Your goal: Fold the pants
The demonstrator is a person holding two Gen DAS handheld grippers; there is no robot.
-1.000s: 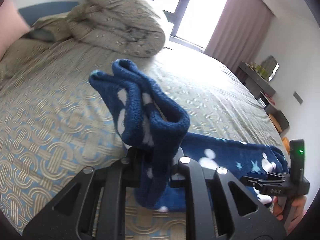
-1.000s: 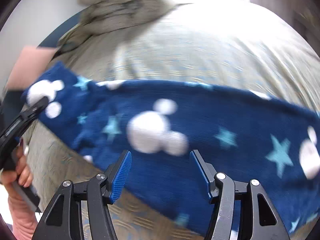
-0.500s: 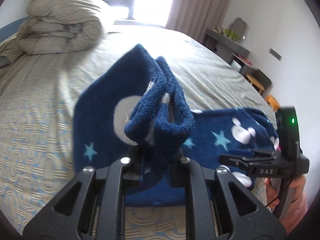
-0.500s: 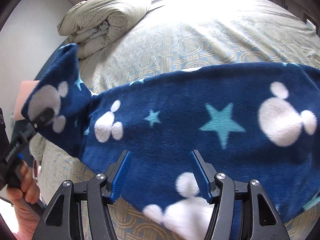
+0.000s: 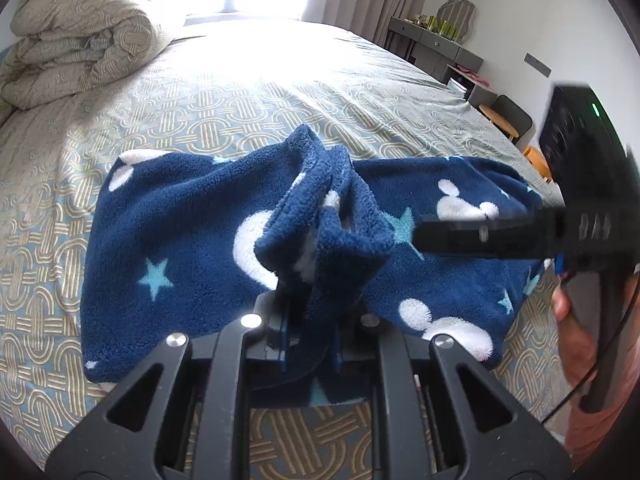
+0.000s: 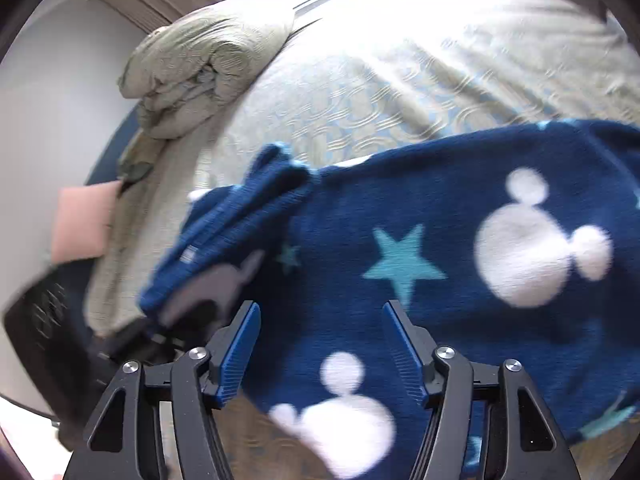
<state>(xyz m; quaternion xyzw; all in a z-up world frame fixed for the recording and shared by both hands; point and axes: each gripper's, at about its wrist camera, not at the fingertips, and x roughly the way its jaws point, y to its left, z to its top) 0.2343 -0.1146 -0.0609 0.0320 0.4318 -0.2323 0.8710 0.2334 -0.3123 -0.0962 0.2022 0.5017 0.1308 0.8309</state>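
Navy fleece pants [image 5: 180, 240] lie across the patterned bedspread [image 5: 280, 100], a bunched end pinched in the left gripper [image 5: 310, 344], while the right gripper [image 6: 320, 344] is opening, pads clear, at lower centre.

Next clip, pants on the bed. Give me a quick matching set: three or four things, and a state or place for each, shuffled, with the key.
Things:
1. left gripper
2. right gripper
3. pants
4. duvet

States:
A. rolled up at the far end of the bed
B. jaws apart and opening, nothing pinched
C. clamped on bunched fleece
D. navy with white heads and stars, on the bedspread

Pairs: 1-C, 2-B, 3-D, 4-A
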